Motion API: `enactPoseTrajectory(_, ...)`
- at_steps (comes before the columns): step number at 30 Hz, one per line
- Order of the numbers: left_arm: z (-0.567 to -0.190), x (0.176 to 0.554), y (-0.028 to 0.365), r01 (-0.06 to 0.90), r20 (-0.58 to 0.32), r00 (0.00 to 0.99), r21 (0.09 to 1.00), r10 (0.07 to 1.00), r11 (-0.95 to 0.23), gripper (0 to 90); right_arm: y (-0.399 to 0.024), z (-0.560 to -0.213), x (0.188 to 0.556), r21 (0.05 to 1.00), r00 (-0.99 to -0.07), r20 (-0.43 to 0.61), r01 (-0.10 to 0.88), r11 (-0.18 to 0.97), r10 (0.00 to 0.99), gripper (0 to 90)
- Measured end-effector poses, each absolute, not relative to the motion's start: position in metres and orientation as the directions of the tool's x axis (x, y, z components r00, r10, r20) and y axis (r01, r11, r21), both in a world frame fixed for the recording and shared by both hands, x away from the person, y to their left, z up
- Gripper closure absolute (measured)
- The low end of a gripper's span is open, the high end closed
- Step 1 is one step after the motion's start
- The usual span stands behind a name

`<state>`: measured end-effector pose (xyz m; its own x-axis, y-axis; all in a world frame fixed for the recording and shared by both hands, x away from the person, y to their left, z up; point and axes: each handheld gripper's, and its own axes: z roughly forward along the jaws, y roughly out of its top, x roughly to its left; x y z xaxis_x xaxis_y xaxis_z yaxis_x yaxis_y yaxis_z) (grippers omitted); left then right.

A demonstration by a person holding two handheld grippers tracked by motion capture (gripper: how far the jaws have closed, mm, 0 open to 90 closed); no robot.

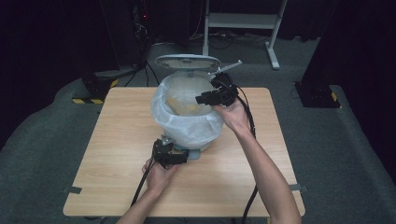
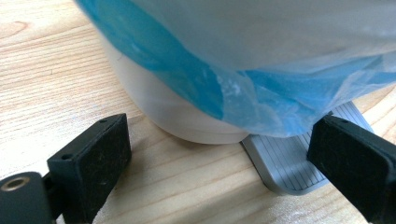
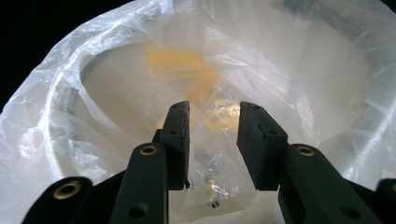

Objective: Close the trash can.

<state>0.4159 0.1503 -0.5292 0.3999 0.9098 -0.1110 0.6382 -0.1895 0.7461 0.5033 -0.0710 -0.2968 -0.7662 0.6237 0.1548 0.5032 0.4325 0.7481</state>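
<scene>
Jaws apart on both grippers at a lined pedal bin.

High view: the bin point(image 1: 187, 112) stands mid-table point(image 1: 116, 140), lid up; the left gripper point(image 1: 169, 156) sits at its near base, the right gripper point(image 1: 212, 97) over its far-right rim. Left gripper view: jaws wide, flanking the grey pedal point(image 2: 285, 163). Right gripper view: jaws part open, nothing between, above the clear bag point(image 3: 60, 107).

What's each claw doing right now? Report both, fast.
Left claw: open, jaws wide apart at the bin's pedal, gripping nothing.
Right claw: open above the bag-lined bin, nothing between its jaws.
</scene>
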Motion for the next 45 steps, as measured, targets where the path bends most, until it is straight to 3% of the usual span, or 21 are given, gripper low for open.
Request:
enactPoseTrajectory(24, -0.529, 0.416, 0.150, 0.644, -0.115, 0.403, 0.741, 0.908, -0.192, 6.3, -0.092, -0.293, 0.481, 0.827, -0.763, 0.142, 0.441, 0.348, 0.630, 48.1)
enactPoseTrajectory(45, -0.529, 0.416, 0.150, 0.639, -0.114, 0.399, 0.746, 0.910, -0.187, 6.3, -0.110, -0.296, 0.473, 0.861, -0.769, 0.158, 0.415, 0.295, 0.620, 44.4)
